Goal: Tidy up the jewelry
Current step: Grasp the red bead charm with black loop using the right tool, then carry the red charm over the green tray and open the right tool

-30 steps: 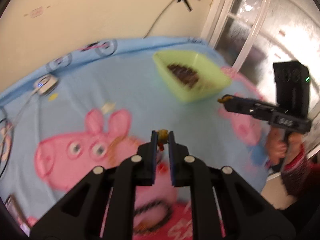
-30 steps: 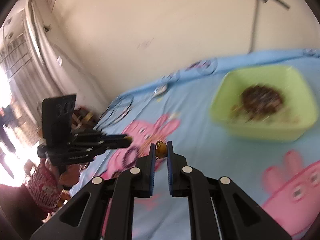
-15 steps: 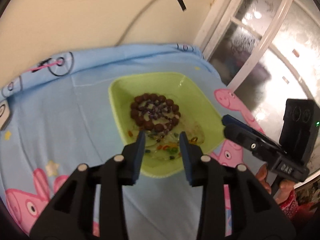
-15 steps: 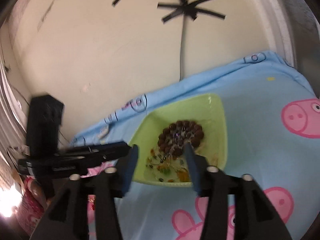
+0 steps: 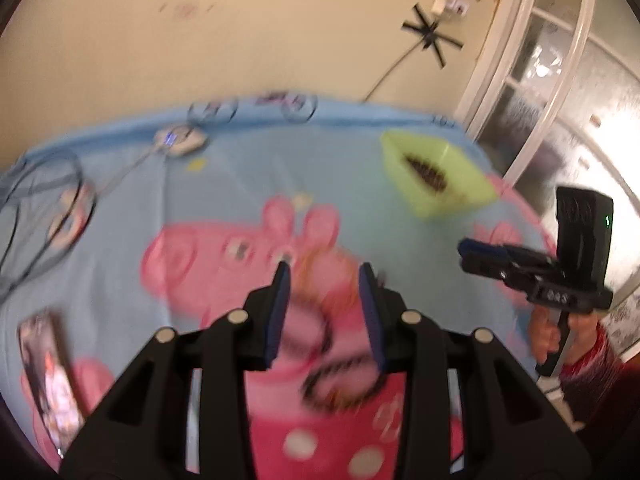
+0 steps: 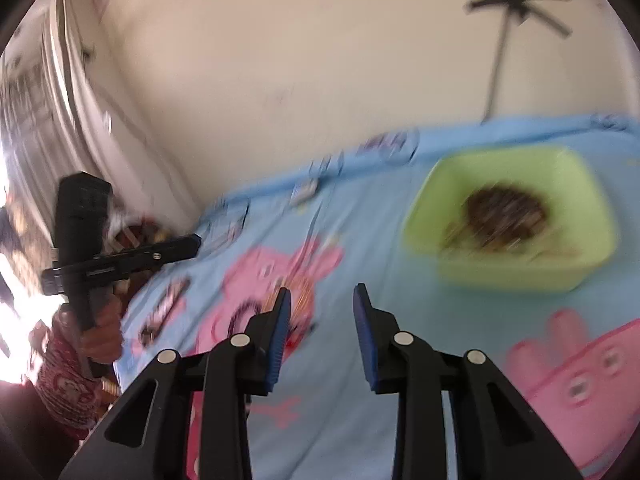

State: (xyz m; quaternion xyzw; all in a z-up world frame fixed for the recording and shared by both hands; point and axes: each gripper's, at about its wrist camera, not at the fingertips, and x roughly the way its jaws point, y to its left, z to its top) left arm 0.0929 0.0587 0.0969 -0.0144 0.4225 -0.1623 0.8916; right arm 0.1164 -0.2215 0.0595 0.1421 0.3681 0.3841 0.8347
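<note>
Both grippers are pulling back from above the green tray (image 5: 440, 184), where they were hovering half a second ago, and it is now sitting well off toward the wall on the blue blanket (image 5: 224, 200). The left gripper (image 5: 324, 276) is hanging over the pink pig print with its jaws parted and nothing between them. The right gripper (image 6: 320, 300) is also showing a clear gap and gripping nothing, though its jaws have just been closing. A dark bead bracelet (image 6: 504, 212) is lying inside the tray. More blurred jewelry (image 5: 340, 384) is lying on the blanket under the left gripper.
</note>
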